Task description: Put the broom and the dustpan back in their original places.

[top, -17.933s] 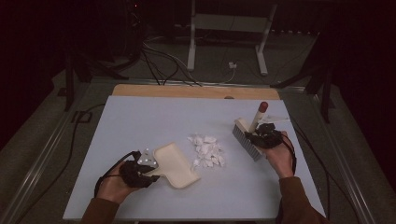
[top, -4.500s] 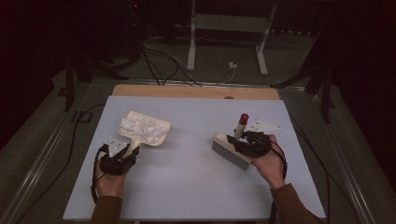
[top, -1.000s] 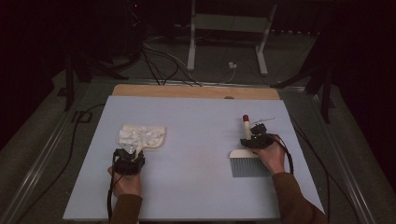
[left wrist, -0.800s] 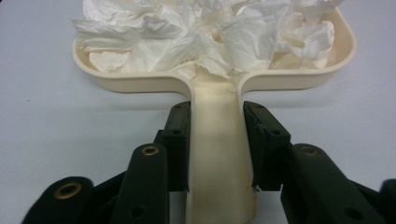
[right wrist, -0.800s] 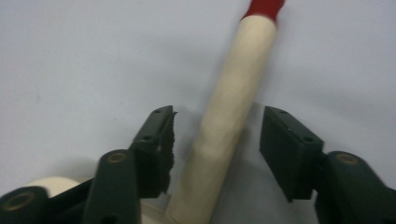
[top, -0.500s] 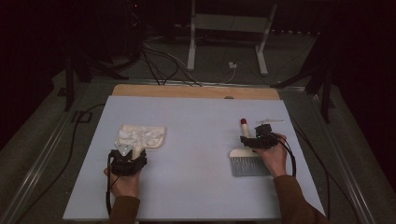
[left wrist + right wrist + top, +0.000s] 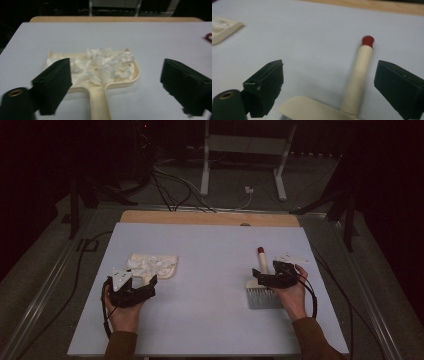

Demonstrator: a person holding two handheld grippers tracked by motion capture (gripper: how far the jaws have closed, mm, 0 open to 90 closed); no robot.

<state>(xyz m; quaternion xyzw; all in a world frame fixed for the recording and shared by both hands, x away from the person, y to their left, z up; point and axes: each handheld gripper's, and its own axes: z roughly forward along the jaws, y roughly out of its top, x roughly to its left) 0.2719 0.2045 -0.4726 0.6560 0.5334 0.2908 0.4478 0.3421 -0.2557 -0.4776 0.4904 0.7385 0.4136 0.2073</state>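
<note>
We had both grippers spread, jaws just opened, gripping nothing. The dustpan (image 7: 100, 72) of paper scraps (image 7: 102, 63) lay ahead of the left gripper (image 7: 131, 287), handle pointing toward it; the brush (image 7: 358, 80) rested beside the right gripper (image 7: 272, 277).

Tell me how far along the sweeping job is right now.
Nearly finished, it seems. Done: the white paper scraps sit piled in the cream dustpan, and the table shows no loose scraps. In hand: nothing; the left gripper and right gripper have just been opening, jaws wide apart, with the dustpan handle and the brush lying free between them. Left: probably just pulling both hands away.
</note>
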